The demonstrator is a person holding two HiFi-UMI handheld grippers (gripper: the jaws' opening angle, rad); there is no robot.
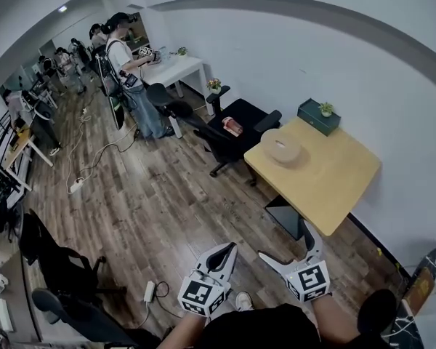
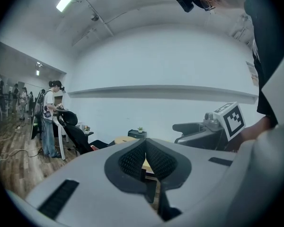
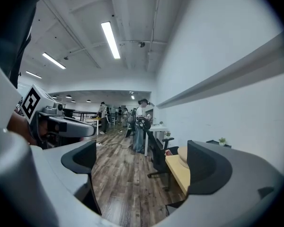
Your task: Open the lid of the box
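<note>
Head view shows the round pale box (image 1: 280, 146) at centre right of the frame, on the near-left part of a light wooden surface (image 1: 327, 184) that stands against the white wall. A dark green box (image 1: 316, 119) with a small potted plant (image 1: 325, 108) on top sits at the far corner of that surface, apart from the round one. A black office chair (image 1: 240, 131) stands just left of the surface with a red item (image 1: 232, 126) on its seat. Open wood floor (image 1: 152, 202) lies between the surface and both claws at the bottom edge. The left claw (image 1: 225, 253) is clenched, pads meeting with nothing between them. The right claw (image 1: 287, 244) is released, jaws spread wide and empty, and its own view frames the surface edge and floor between them. At upper left a person (image 1: 127, 64) stands by a white table (image 1: 180, 67), and a cable with a power strip (image 1: 76, 185) trails over the floor.
</note>
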